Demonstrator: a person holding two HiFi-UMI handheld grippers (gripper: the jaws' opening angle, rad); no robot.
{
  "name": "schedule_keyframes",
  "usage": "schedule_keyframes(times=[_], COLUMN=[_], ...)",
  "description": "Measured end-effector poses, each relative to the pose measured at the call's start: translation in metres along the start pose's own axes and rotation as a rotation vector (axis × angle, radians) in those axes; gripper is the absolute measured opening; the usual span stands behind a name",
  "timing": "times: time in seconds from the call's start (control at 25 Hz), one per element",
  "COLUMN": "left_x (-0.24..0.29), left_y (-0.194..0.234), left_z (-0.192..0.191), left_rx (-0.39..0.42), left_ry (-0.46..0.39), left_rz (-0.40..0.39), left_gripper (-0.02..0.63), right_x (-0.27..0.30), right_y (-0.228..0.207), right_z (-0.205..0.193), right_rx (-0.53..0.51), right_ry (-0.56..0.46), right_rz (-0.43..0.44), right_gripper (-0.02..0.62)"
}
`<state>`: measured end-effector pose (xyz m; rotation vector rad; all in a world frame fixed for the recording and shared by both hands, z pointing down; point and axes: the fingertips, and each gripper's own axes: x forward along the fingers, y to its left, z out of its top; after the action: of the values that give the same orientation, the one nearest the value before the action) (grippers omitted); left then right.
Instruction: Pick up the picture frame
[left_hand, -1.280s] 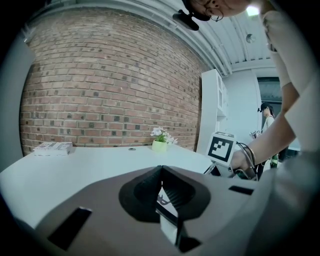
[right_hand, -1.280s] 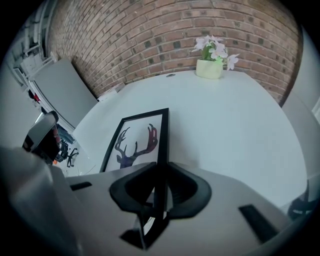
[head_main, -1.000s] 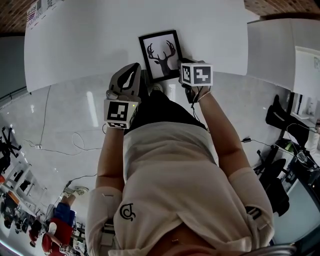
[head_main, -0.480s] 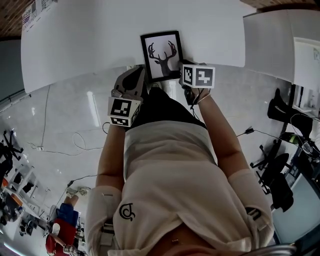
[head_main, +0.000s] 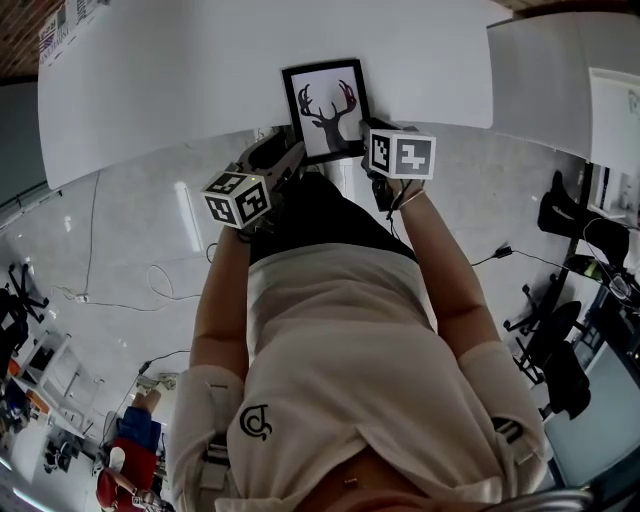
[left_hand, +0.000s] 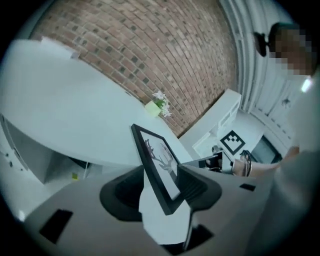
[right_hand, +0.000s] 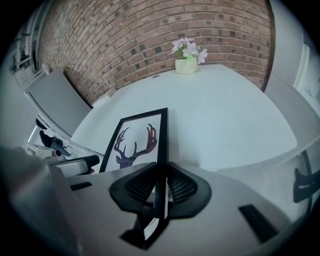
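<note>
- Both tongs sit at the near end of the picture frame (head_main: 328, 108), one on each side of it.
- On the right, the right tongs (right_hand: 161, 187) are clenched on the frame's right-hand border. The thin black edge runs straight up between the two dark pads, and both pads press on it.
- On the left, the left tongs (left_hand: 162, 192) stand released, their jaws having just been opening. The frame's near left corner sticks in between the pads. The left pad is clearly apart from it, with white showing in the gap, and the right pad stands just beside the glass.
- From the head view, the left tongs (head_main: 285, 160) reach in low from the near left, rolled so the marker cube shows two faces. The right tongs (head_main: 368, 135) point steeply down at the near right corner.
- A black border, a white mat and a dark stag's head with antlers make up the frame (right_hand: 135, 140). It is at the near edge of the white surface (head_main: 180, 80), long side running near to far.
- Whether its near end rests on the surface or is raised off it cannot be told.
- Well apart from the frame, a small pot of pale flowers (right_hand: 187, 60) stands at the far edge of the surface, before a brick wall (right_hand: 125, 40).
- Off to the right stands a second white table (head_main: 560, 80).
</note>
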<state>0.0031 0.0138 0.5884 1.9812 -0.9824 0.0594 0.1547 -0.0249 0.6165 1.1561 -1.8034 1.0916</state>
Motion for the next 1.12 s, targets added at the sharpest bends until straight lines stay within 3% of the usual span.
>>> schedule_keyframes(times=[0.16, 0.52, 0.68, 0.84, 0.96, 1.12], left_x=[0.013, 0.04, 0.049, 0.06, 0.064, 0.068], left_y=[0.016, -0.001, 0.0, -0.008, -0.019, -0.016], left_z=[-0.006, -0.024, -0.018, -0.022, -0.022, -0.025], left_rx=[-0.173, -0.511, -0.565, -0.577, -0.653, -0.617], left_ry=[-0.012, 0.058, 0.021, 0.051, 0.06, 0.08], left_rz=[-0.062, -0.302, -0.329, -0.357, -0.398, -0.395], left_gripper=[0.247, 0.242, 0.195, 0.175, 0.121, 0.04], right_x=[0.007, 0.007, 0.006, 0.006, 0.006, 0.007], right_y=[0.004, 0.004, 0.005, 0.005, 0.006, 0.006], right_z=[0.005, 0.005, 0.005, 0.004, 0.004, 0.003], right_rx=[-0.005, -0.013, 0.004, 0.021, 0.016, 0.015], right_ry=[-0.002, -0.012, -0.021, -0.019, -0.027, -0.035], right_rz=[-0.007, -0.019, -0.013, 0.001, 0.004, 0.005], right_gripper=[0.078, 0.078, 0.078, 0.08, 0.08, 0.081])
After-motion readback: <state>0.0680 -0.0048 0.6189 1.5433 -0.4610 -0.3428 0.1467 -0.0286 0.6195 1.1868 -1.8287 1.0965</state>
